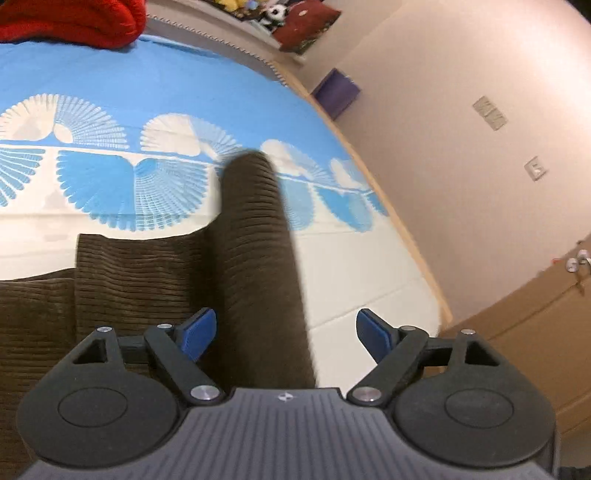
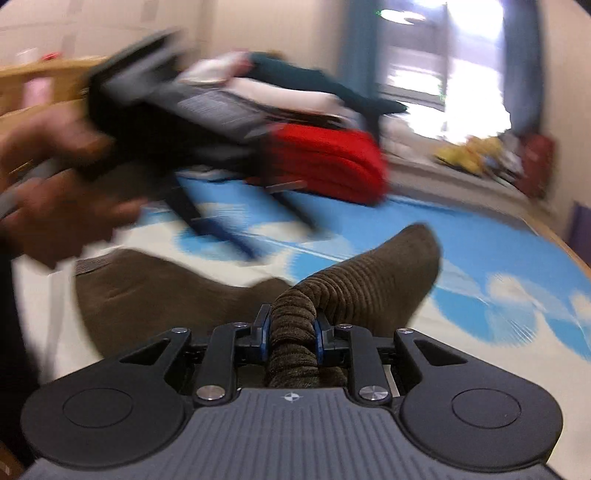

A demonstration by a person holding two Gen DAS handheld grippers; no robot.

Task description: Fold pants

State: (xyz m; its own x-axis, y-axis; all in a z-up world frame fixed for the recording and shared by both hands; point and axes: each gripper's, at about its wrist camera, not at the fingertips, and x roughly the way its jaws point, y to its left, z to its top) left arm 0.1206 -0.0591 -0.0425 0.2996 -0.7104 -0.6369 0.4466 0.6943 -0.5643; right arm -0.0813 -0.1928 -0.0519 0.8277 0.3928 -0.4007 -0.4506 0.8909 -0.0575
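Note:
Brown corduroy pants (image 1: 140, 273) lie on a blue-and-white patterned bed sheet (image 1: 184, 92). One blurred strip of the pants (image 1: 255, 229) rises from the bed and passes between the blue pads of my left gripper (image 1: 286, 334). That gripper is open, and its pads do not touch the cloth. My right gripper (image 2: 291, 332) is shut on a bunched fold of the pants (image 2: 369, 280) and holds it above the sheet. In the right wrist view a hand (image 2: 55, 206) carries the left gripper (image 2: 221, 236), which is blurred, above the flat part of the pants (image 2: 166, 295).
A folded red garment (image 1: 74, 18) (image 2: 325, 162) and a pile of clothes (image 2: 295, 92) sit at the far side of the bed. A purple box (image 1: 336, 92), a wall and a wooden door (image 1: 517, 332) lie to the right. A bright window (image 2: 424, 74) is behind.

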